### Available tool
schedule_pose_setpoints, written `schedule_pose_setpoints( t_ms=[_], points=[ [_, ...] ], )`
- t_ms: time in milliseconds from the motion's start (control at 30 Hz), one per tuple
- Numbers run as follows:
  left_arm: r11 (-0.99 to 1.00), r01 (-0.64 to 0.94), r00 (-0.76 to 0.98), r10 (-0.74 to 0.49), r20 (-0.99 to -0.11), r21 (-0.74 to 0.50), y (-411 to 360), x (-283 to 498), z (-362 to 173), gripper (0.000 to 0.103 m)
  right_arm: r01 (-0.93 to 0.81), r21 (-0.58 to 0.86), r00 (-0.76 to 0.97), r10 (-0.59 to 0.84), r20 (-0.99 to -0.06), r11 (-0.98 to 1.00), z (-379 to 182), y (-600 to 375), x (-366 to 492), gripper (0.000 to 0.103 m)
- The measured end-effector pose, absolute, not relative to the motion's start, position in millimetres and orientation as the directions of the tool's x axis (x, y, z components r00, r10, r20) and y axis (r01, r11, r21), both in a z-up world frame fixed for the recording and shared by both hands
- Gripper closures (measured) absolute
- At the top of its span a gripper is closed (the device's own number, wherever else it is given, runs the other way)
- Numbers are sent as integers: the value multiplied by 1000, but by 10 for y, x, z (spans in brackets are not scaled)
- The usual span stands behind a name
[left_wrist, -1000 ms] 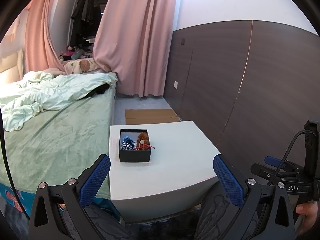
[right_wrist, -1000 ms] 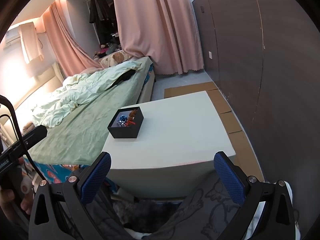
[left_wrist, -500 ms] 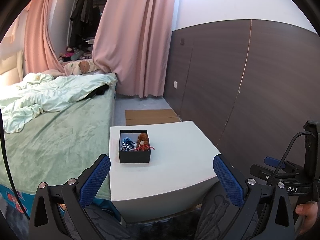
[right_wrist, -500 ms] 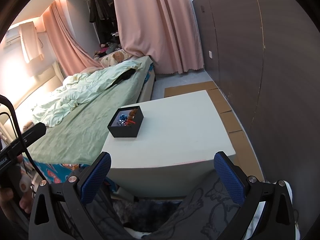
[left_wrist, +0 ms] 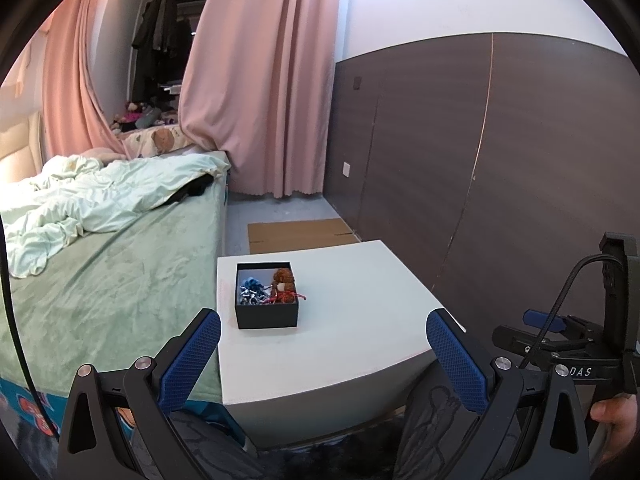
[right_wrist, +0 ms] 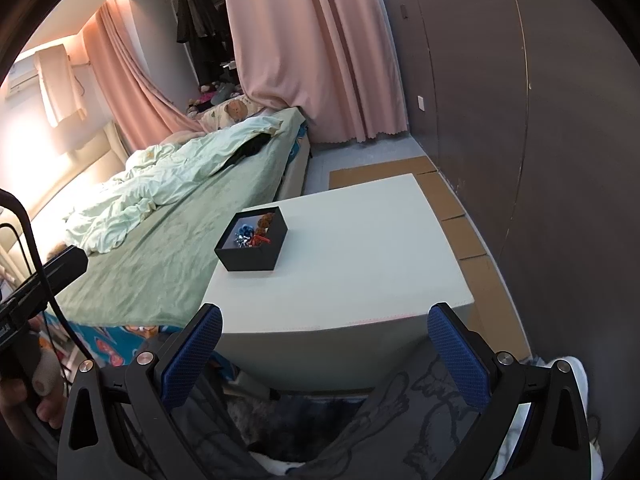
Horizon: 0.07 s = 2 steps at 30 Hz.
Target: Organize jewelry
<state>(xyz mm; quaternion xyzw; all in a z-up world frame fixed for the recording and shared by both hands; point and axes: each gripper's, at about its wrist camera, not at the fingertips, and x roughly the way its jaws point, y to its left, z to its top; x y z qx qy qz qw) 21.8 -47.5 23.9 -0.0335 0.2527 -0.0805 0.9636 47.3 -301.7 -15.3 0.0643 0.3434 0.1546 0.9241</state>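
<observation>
While both the left gripper (left_wrist: 322, 354) and right gripper (right_wrist: 324, 354) hover spread and empty, approach the black box (left_wrist: 267, 304) squarely — pinch one jewelry (left_wrist: 272, 290) piece only.

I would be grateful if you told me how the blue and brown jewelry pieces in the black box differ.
The blue piece lies in the left half of the black box; the brown piece lies to its right. The blue piece lies low, while the brown piece rises higher. Both rest inside the box, untouched by either gripper.

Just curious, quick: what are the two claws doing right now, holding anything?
Left gripper: open, holding nothing.
Right gripper: open, holding nothing.
</observation>
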Motion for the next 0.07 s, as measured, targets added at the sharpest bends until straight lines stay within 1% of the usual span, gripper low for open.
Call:
schedule_pose_setpoints(
  t_ms=[67],
  points=[
    [984, 143, 856, -176, -486, -105, -482, 221, 231, 0, -241, 226, 716, 330, -615, 944, -151, -3016, 473, 0]
  ],
)
